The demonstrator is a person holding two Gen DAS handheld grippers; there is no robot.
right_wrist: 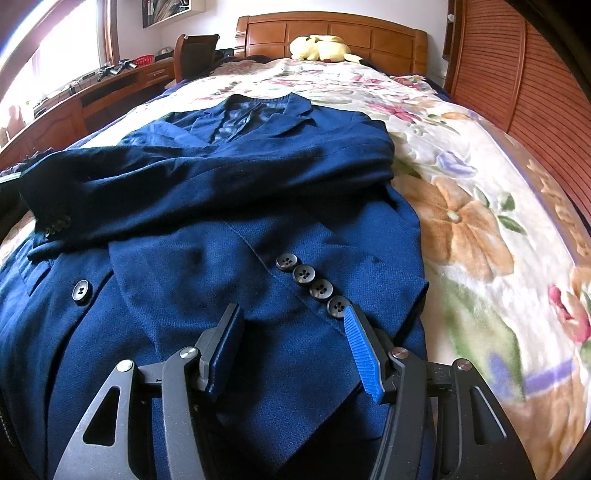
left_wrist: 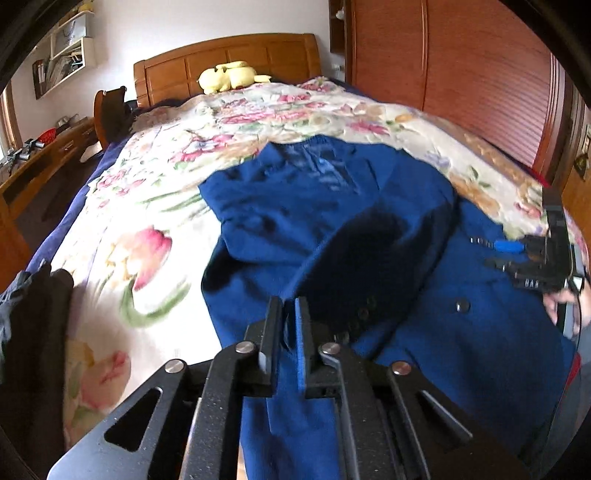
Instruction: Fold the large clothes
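A navy blue suit jacket [right_wrist: 229, 192] lies face up on a floral bedspread [right_wrist: 480, 206], collar toward the headboard. One sleeve [right_wrist: 184, 177] is folded across the chest; the other sleeve's cuff, with several dark buttons [right_wrist: 314, 282], lies across the lower front. My right gripper [right_wrist: 291, 321] is open, just above that cuff. My left gripper [left_wrist: 288, 314] is shut on a fold of the jacket's blue cloth [left_wrist: 295, 398], lifted off the bed. The jacket [left_wrist: 325, 221] fills the middle of the left wrist view, and the right gripper [left_wrist: 532, 258] shows at its right edge.
A yellow plush toy [right_wrist: 321, 46] sits by the wooden headboard [right_wrist: 332, 33]. A wooden desk [right_wrist: 92, 99] and chair [right_wrist: 195, 51] stand left of the bed. A slatted wooden wardrobe [right_wrist: 517, 81] is on the right. Dark clothing [left_wrist: 33, 332] lies at the bed's left edge.
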